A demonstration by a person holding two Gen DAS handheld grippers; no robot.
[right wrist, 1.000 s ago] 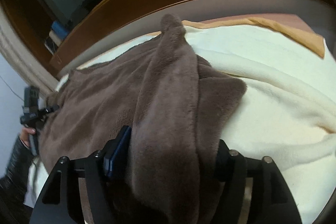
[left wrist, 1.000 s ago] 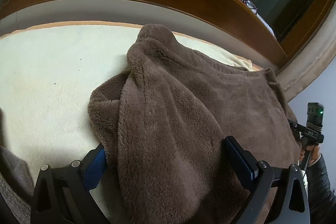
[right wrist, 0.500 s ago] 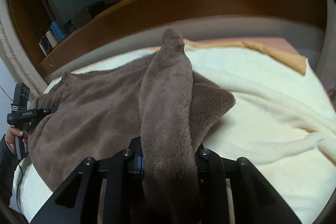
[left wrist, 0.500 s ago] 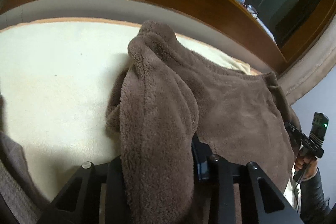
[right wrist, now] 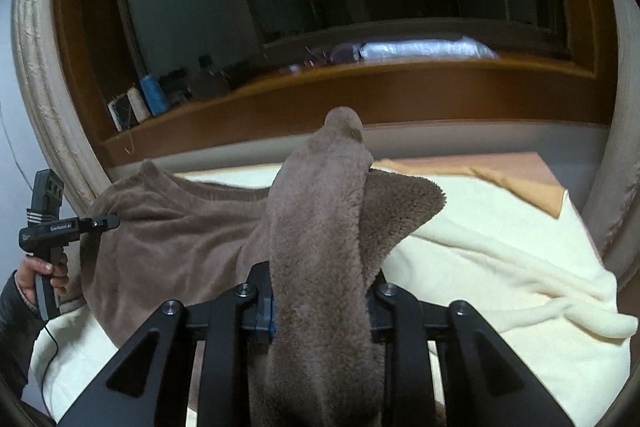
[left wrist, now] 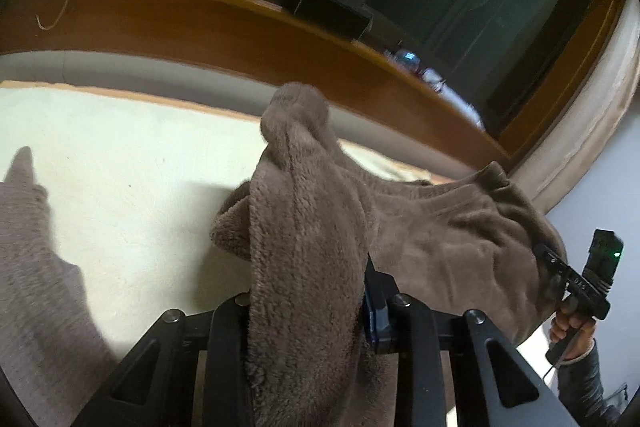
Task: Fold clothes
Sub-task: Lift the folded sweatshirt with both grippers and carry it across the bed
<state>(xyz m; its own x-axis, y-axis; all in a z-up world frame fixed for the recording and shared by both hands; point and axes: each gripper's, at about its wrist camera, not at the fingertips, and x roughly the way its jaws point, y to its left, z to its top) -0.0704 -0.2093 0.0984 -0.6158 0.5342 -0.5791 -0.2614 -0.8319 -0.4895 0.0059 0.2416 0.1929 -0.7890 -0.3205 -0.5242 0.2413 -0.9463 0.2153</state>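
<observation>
Left wrist view, left gripper (left wrist: 308, 307) and right gripper (right wrist: 320, 303) each clamped on raised brown fleece garment (left wrist: 440, 227)

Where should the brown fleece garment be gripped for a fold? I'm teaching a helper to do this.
Grip the brown fleece garment at its two near corners, coming from the near edge. Left gripper and right gripper each pinch a bunched corner there; the stretch between them hangs lifted over the cream blanket, so it should carry over evenly.
</observation>
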